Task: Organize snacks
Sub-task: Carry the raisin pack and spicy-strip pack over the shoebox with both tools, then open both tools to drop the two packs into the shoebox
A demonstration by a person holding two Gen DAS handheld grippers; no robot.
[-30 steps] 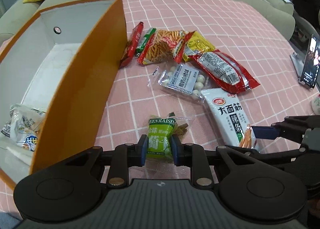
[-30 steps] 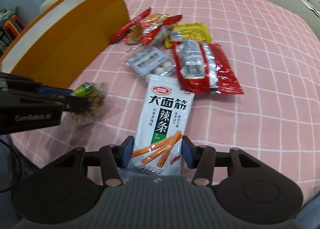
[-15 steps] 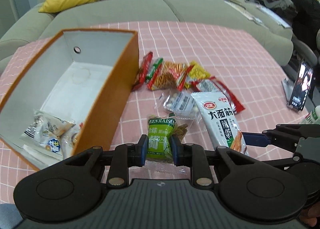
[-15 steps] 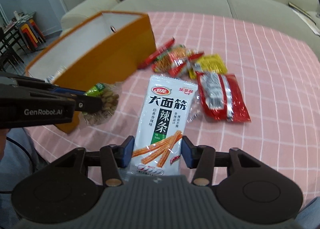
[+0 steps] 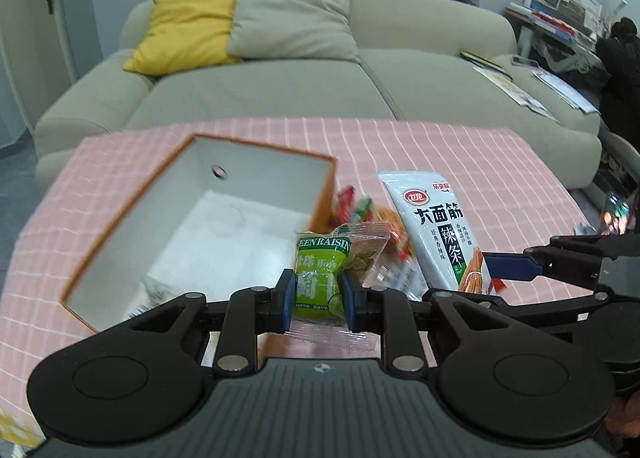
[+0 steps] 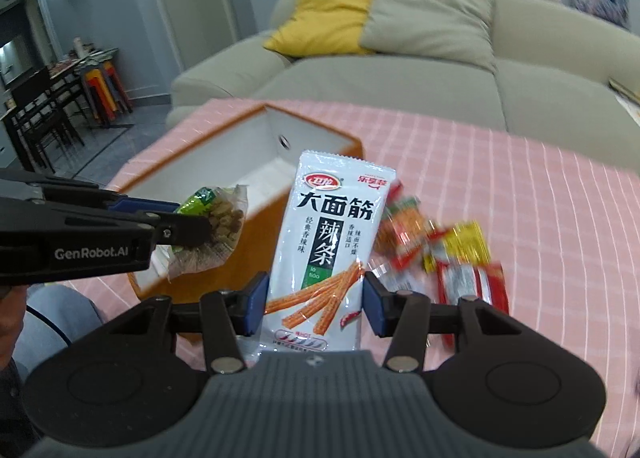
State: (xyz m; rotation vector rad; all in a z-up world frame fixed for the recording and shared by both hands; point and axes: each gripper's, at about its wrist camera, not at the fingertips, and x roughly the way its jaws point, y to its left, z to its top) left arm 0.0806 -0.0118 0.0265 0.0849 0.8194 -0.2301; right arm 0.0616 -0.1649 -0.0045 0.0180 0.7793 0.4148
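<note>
My left gripper (image 5: 316, 300) is shut on a green raisin packet (image 5: 322, 278), held in the air beside the near right corner of the orange box (image 5: 120, 214). The box is white inside, and a pale snack bag (image 5: 150, 292) lies in its near end. My right gripper (image 6: 314, 296) is shut on a tall white spicy-strip packet (image 6: 328, 234), lifted upright above the pink checked tablecloth (image 6: 540, 218). In the right wrist view the left gripper (image 6: 188, 224) with the raisin packet (image 6: 216, 218) shows at the left, next to the orange box (image 6: 260, 214).
Several red, yellow and orange snack packets (image 6: 448, 254) lie on the cloth right of the box. A beige sofa (image 5: 320, 78) with a yellow cushion (image 5: 188, 24) stands behind the table. A phone (image 5: 618, 214) sits at the table's right edge.
Both grippers have risen from the table with their packets still held. The views have tilted up, so the box's inside and the sofa now show.
</note>
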